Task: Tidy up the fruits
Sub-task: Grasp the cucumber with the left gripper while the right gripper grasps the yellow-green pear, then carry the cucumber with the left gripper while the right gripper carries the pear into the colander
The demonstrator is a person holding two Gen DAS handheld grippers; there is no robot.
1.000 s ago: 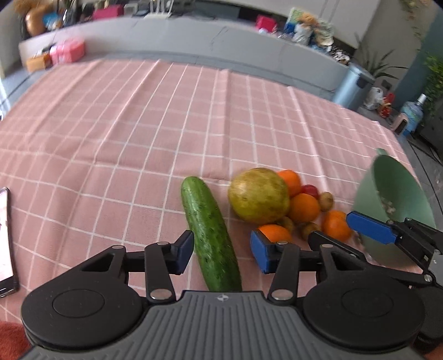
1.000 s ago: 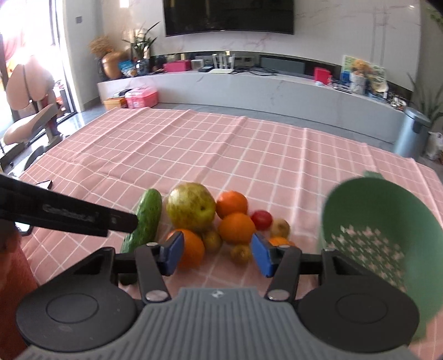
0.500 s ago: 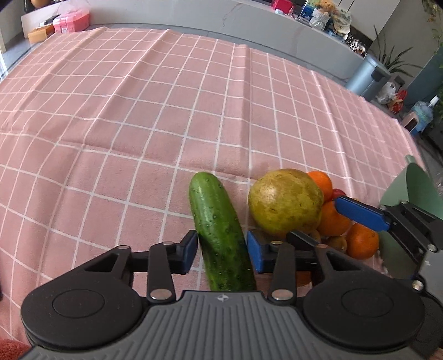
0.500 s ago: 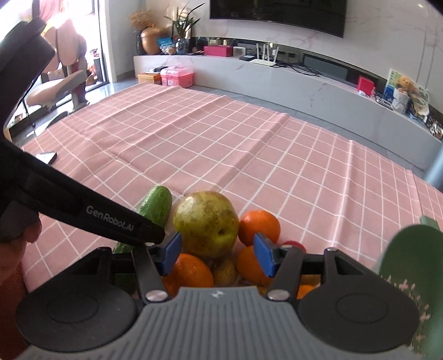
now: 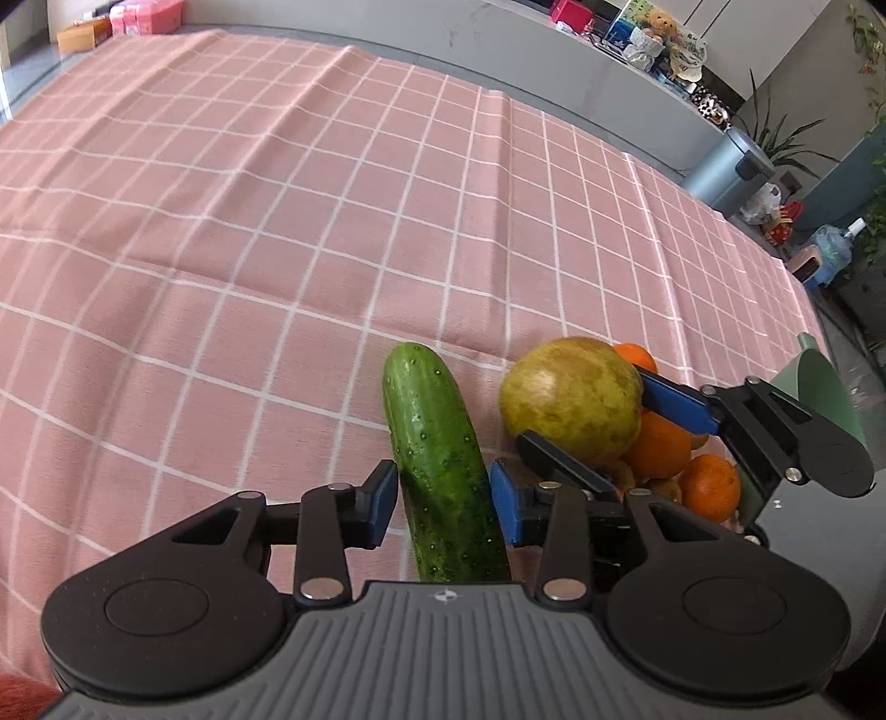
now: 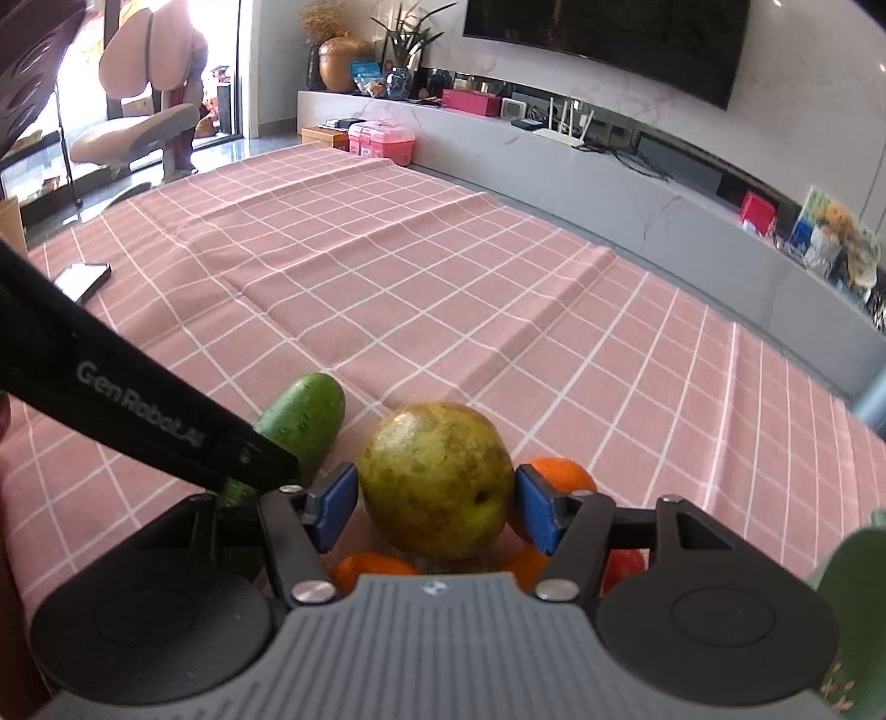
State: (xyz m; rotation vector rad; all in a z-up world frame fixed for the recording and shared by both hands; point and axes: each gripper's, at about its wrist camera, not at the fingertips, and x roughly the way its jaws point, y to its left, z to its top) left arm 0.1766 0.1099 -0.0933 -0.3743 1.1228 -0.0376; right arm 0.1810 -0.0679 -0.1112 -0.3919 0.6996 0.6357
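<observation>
On pink checked cloth (image 5: 277, 232): cucumber (image 5: 437, 454), lying lengthwise, clamped between left gripper (image 5: 443, 501) pads, jaws having closed in. Beside it, large yellow-green fruit (image 6: 437, 479) framed by right gripper (image 6: 434, 507), jaws just widened, pads close alongside, contact unclear. Oranges (image 5: 662, 446) piled behind; green colander (image 5: 825, 387) at right.

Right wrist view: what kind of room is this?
Likely a home living room: a wall-mounted TV, a long low media counter with a router, and potted plants.
</observation>
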